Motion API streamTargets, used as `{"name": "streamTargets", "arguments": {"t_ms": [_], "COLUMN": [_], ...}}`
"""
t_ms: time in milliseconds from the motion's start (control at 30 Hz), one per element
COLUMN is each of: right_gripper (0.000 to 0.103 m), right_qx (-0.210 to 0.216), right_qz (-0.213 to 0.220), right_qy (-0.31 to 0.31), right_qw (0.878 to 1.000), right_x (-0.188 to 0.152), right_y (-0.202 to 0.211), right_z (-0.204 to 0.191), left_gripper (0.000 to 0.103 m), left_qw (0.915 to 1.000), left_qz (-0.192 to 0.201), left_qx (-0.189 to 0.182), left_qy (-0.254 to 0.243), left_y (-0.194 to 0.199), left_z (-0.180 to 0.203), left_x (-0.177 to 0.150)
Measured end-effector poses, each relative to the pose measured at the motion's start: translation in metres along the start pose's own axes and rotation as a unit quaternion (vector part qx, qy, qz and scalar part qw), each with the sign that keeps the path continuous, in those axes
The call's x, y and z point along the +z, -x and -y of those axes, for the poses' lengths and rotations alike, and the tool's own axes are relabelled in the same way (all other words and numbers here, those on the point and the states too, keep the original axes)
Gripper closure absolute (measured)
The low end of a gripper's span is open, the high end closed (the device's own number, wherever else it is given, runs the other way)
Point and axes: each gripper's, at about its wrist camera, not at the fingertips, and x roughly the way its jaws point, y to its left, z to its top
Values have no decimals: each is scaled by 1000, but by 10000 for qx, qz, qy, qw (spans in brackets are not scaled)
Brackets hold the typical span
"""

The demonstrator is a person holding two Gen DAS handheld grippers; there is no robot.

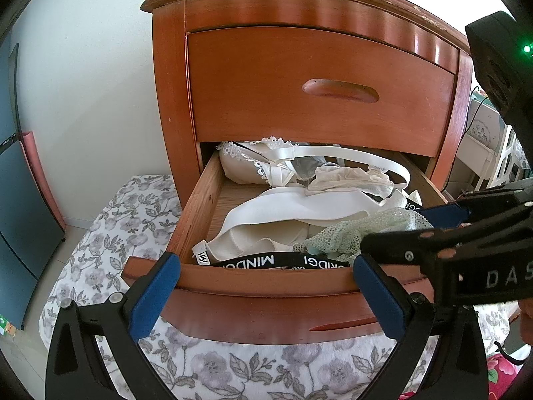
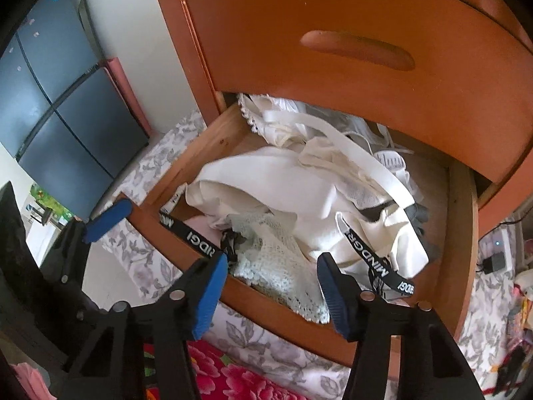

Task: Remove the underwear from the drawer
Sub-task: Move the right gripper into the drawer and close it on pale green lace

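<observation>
Here, right gripper [image 2: 271, 283] tilted down, jaws astride mint lace underwear [image 2: 283, 266].

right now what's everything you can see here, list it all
nightstand: one, reddish wood, against the white wall
upper drawer: one, wood, closed
lower drawer: one, wood, pulled open
white underwear: a tangled pile, count unclear, white and cream, filling the lower drawer
mint lace piece: one, pale green, front of the drawer, hanging over its edge
black waistband: black with white letters, along the drawer front
floral bedding: grey on white, below the drawer
left gripper: one, black with blue pads, open, before the drawer front
right gripper: one, same colours, open, the lace between its pads
</observation>
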Motion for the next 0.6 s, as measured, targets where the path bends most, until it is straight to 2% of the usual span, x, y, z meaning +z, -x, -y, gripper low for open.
{"name": "streamTargets", "arguments": {"t_ms": [200,567,600], "right_gripper": [43,43,48], "right_qx": [60,61,36], "right_qz": [126,-54,-63], "right_qy": [-9,-259,-272], "right_qw": [9999,9996,9996], "right_x": [0,0,0], "right_y": [-1,-9,-9], "right_z": [3,9,9], "left_gripper": [0,0,0], "left_qw": [10000,10000,10000], "left_qz": [0,1,0], "left_qx": [1,0,1], "left_qy": [0,-1,-2], "left_y": [0,0,0], "left_z": [0,0,0], "left_x": [0,0,0]}}
